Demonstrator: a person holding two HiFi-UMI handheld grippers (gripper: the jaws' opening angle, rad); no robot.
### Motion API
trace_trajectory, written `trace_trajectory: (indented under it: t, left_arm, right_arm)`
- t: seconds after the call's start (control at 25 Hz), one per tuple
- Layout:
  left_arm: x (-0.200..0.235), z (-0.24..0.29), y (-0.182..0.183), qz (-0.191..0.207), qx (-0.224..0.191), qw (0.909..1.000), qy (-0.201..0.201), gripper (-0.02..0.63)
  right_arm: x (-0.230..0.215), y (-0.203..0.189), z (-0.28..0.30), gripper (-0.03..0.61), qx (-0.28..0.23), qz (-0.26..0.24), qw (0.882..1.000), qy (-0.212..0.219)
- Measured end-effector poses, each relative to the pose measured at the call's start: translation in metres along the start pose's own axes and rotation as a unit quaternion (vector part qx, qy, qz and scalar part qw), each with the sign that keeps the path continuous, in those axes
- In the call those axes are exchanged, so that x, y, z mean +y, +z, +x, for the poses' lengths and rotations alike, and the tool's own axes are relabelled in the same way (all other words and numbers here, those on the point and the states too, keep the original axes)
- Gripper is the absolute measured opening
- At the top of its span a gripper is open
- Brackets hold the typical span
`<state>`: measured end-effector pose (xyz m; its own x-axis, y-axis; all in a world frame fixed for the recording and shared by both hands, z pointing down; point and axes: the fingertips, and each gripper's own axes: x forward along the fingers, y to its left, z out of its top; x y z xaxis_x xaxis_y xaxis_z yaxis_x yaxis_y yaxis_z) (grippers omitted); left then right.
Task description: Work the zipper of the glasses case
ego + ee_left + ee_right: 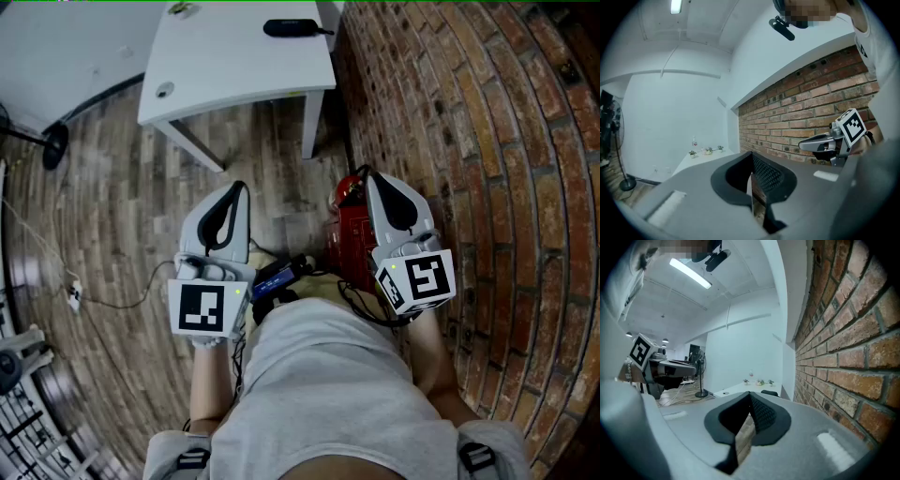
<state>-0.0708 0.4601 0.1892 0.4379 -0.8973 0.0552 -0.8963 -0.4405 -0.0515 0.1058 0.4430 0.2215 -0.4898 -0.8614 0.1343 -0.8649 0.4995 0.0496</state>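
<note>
The black glasses case (292, 28) lies near the far edge of a white table (225, 66), well ahead of both grippers. My left gripper (241, 188) and right gripper (368, 176) are held close to my body above the wooden floor, side by side, pointing toward the table. Both are shut with nothing between the jaws. In the left gripper view the closed jaws (751, 155) point at the brick wall, with the right gripper (820, 143) alongside. In the right gripper view the shut jaws (750, 394) point at the distant table, where the case (769, 393) shows as a small dark shape.
A brick wall (469, 141) runs along the right. A red object (352, 234) stands on the floor below the right gripper. A fan base (52, 145) and cables (75, 291) lie at the left. Small plants (707, 151) stand on the table's far end.
</note>
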Motion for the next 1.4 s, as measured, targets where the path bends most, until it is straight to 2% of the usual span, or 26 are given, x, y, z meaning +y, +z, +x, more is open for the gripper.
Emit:
trace_trajectory:
  t: [0.48,0.68,0.84,0.92,0.96,1.0,1.08,1.4]
  left_arm:
    - [-0.001,0.000,-0.002,0.000,-0.001,1.0000,0.000,0.011]
    - [0.000,0.000,-0.003,-0.002,0.001,1.0000,0.002,0.011]
    - [0.002,0.001,-0.006,-0.012,0.004,0.9999,0.007,0.000]
    - [0.000,0.002,-0.006,-0.018,0.005,0.9998,0.002,0.050]
    - [-0.001,0.003,-0.007,-0.019,0.006,0.9998,-0.003,0.082]
    - [-0.003,0.004,-0.007,-0.018,0.007,0.9998,-0.008,0.105]
    - [-0.007,0.005,-0.009,-0.013,0.009,0.9998,-0.014,0.123]
    - [-0.012,0.011,-0.005,-0.009,0.007,0.9999,-0.013,0.123]
  right_arm:
    - [0.001,-0.003,-0.001,0.003,0.004,-0.002,1.000,0.003]
    - [0.001,-0.003,-0.001,0.003,0.000,0.017,1.000,0.002]
    - [0.002,-0.003,-0.001,0.005,0.001,0.013,1.000,0.002]
    - [0.001,-0.002,0.000,0.005,-0.001,0.017,1.000,-0.005]
    - [0.001,-0.002,0.000,0.009,-0.002,0.020,1.000,-0.007]
    - [0.000,-0.002,0.000,0.043,-0.004,0.022,1.000,-0.007]
    - [0.000,-0.002,0.000,0.098,-0.008,0.025,1.000,-0.006]
    - [-0.008,-0.002,0.001,0.124,-0.011,0.026,1.000,-0.006]
